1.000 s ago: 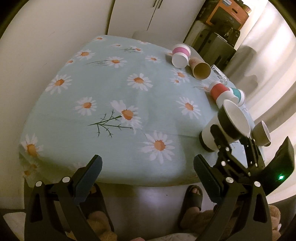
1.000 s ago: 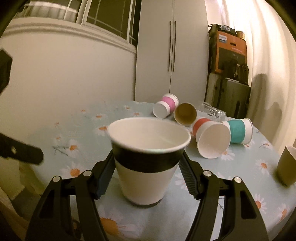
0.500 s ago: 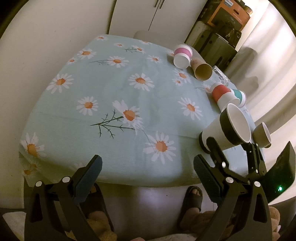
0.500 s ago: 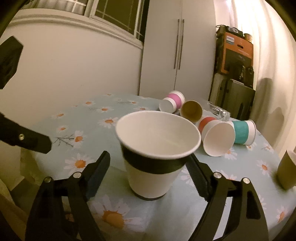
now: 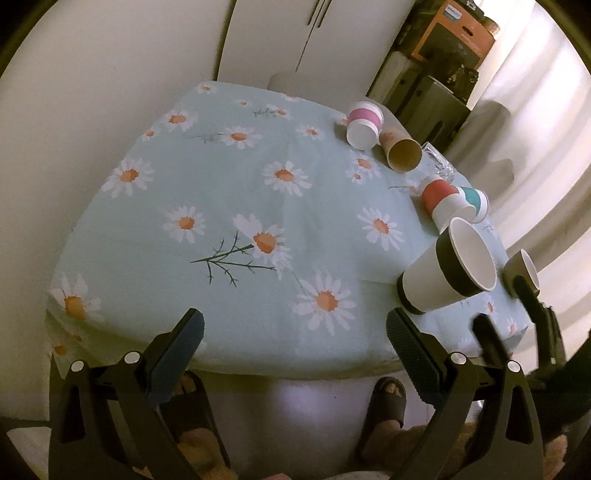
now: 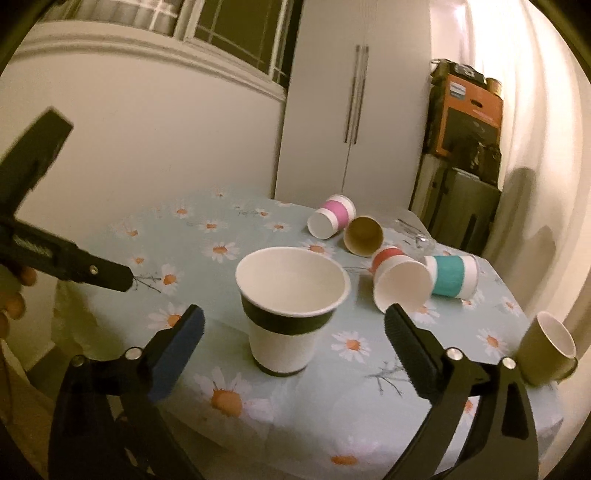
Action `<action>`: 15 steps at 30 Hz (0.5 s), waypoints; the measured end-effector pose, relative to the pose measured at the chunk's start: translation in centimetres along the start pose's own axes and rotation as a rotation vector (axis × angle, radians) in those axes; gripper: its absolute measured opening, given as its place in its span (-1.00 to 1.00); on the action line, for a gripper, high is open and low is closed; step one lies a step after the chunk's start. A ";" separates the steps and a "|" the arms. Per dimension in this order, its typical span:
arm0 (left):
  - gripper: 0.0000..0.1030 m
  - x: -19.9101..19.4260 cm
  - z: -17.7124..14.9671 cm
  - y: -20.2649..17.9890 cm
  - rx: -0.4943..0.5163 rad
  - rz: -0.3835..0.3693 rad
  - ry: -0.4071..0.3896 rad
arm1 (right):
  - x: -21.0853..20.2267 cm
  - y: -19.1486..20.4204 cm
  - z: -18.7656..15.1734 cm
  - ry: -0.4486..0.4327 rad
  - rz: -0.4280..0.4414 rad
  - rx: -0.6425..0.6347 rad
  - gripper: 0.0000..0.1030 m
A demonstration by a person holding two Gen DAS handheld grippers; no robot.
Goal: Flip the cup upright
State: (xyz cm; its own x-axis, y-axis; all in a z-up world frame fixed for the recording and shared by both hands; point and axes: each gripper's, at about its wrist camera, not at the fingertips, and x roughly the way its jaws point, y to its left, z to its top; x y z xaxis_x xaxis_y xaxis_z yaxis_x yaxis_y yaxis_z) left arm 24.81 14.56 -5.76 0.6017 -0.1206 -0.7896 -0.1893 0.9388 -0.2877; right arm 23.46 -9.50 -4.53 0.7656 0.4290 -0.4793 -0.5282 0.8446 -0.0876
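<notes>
Your right tongs (image 6: 293, 332) stand wide open, gripping nothing; the black-banded cup (image 6: 290, 310) sits upright on the daisy tablecloth (image 6: 207, 376) between the jaws, clear of both. Your left tongs (image 5: 295, 350) are likewise wide open and empty, at the table's near edge. Four cups lie tipped beyond.

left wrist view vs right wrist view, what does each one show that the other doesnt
Only the left wrist view shows the person's sandalled feet under the table edge.

Only the right wrist view shows the window and fingers holding the left gripper's handle.

Both show the upright black-banded cup standing free on the daisy tablecloth, the tipped pink cup, red cup and teal cup, and open jaws on their own gripper.
</notes>
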 end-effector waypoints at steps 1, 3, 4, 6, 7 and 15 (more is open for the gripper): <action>0.87 -0.1 -0.1 -0.1 0.005 0.000 -0.004 | -0.6 -0.3 0.0 0.003 0.007 0.015 0.90; 0.87 -0.4 -0.3 -0.4 0.014 -0.006 -0.017 | -2.1 -0.9 0.2 -0.003 0.004 0.038 0.90; 0.87 -0.7 -0.4 -0.5 0.020 -0.010 -0.027 | -2.9 -1.2 0.4 -0.012 0.003 0.046 0.90; 0.87 -1.2 -0.7 -0.9 0.037 -0.011 -0.044 | -4.1 -1.7 0.6 -0.021 0.002 0.060 0.89; 0.87 -1.5 -0.8 -1.1 0.044 -0.007 -0.051 | -5.0 -2.0 0.7 -0.027 0.003 0.073 0.89; 0.87 -4.2 -1.8 -2.8 0.101 0.013 -0.176 | -9.6 -3.5 0.4 -0.048 0.005 0.112 0.90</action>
State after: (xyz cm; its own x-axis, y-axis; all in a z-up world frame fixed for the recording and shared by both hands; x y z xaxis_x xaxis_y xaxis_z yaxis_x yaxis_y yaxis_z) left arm 21.41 11.88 -2.68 0.7276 -0.0589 -0.6835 -0.1238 0.9687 -0.2153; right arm 18.12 -16.42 0.69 0.7811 0.4458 -0.4372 -0.4895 0.8719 0.0143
